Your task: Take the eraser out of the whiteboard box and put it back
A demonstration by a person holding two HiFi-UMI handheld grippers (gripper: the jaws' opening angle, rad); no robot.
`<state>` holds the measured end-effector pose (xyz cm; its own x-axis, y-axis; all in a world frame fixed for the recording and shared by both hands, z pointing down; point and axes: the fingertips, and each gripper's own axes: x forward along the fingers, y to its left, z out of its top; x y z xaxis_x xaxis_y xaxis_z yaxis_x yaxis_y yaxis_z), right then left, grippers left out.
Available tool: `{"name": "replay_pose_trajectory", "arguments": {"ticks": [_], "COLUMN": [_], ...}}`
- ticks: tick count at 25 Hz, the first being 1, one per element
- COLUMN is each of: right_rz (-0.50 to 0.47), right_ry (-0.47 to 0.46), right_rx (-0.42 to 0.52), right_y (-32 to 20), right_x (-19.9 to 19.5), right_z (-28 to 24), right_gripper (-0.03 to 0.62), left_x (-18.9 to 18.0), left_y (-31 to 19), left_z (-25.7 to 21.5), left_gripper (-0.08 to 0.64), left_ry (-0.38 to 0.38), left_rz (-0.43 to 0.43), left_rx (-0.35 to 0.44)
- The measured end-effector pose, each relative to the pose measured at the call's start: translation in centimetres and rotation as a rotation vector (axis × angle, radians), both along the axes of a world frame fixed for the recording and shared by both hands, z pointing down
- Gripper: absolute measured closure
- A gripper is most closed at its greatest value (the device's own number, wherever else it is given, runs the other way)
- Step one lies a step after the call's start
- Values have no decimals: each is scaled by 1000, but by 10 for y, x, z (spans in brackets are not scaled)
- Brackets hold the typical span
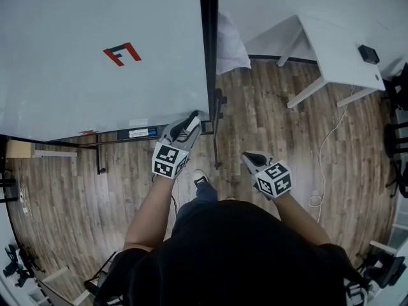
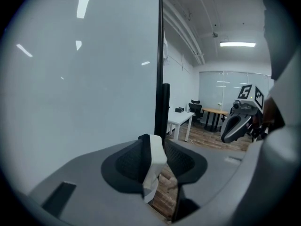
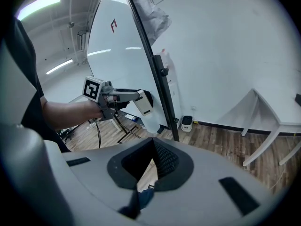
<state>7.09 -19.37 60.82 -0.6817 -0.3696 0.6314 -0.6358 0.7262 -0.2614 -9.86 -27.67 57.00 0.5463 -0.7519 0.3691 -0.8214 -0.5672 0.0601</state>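
Observation:
My left gripper (image 1: 189, 127) is shut on the eraser (image 1: 193, 118), a white block with a black side, held in the air by the lower right corner of the whiteboard (image 1: 95, 62). The left gripper view shows the eraser (image 2: 155, 161) clamped upright between the pads, beside the board's black edge post (image 2: 159, 55). From the right gripper view the eraser (image 3: 146, 109) juts out of the left gripper (image 3: 141, 102). A narrow tray (image 1: 137, 132) runs under the board. My right gripper (image 1: 250, 159) hangs lower to the right, shut and holding nothing, pads (image 3: 164, 159) meeting at their tips.
A white table (image 1: 338, 50) with a small black device (image 1: 368, 53) stands at the right. A cable (image 1: 322, 152) trails over the wooden floor. White cloth (image 1: 229, 43) hangs behind the board. The board's stand legs (image 1: 220, 107) and the person's shoe (image 1: 201, 180) are below.

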Motion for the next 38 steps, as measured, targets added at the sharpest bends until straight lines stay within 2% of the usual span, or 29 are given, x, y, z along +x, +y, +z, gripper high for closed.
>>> {"name": "replay_pose_trajectory", "arguments": {"ticks": [9,14,19,24,38], "right_rz": [7,12,11,16,43], "right_ry": [21,30,41,49,54], "right_rx": [-35,-51,-66,-68,-65], "right_y": [-1,0,5,9,23], "right_x": [3,5,7,9,18], "right_z": [13,19,25,29,32], "right_gripper": [597,597,598,597,597], "left_x": [0,1,-5,-11,-11], "left_y": [-4,-5,-5,-7,-9], "left_z": [31,54,73,81,105], "left_gripper": [407,405,405,405,405], "left_ry": [3,-34,-29,-4,-13], "left_rz": [3,14,-5,-11,-5], "left_rx": [-32,-39,-61,-85,-115]}}
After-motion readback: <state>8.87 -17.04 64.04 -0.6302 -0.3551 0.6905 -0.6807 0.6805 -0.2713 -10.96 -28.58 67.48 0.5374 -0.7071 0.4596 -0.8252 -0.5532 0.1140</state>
